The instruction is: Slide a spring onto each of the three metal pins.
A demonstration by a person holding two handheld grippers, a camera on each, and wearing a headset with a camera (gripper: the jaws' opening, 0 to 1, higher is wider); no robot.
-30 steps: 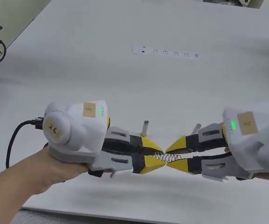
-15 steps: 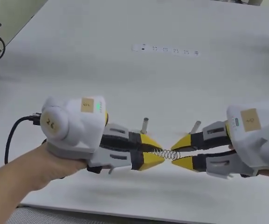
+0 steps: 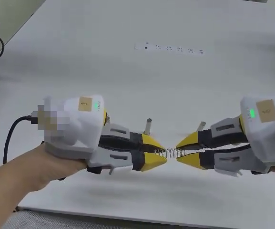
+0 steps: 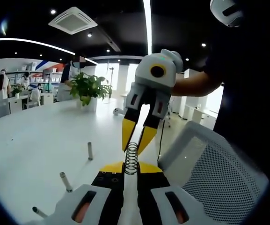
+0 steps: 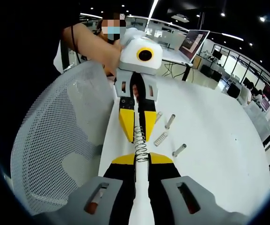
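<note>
Head view: left gripper, right gripper, jaws both tight on one spring.

A: Overhead, in the left gripper view?

B: Dark ceiling, with one long light strip, a square air vent and small round spot lamps.

A: And further back?

B: Bright windows at the far end, and a green potted plant beyond the white desk.

A: Close by?

B: White mesh chair, just beside the desk edge.

A: From the head view?

B: Wide pale desk top, a white power strip lying far across it, olive floor past the left edge.

A: Anything more in the right gripper view?

B: An open screen on another table behind, and more lamps on the dark ceiling.
</note>
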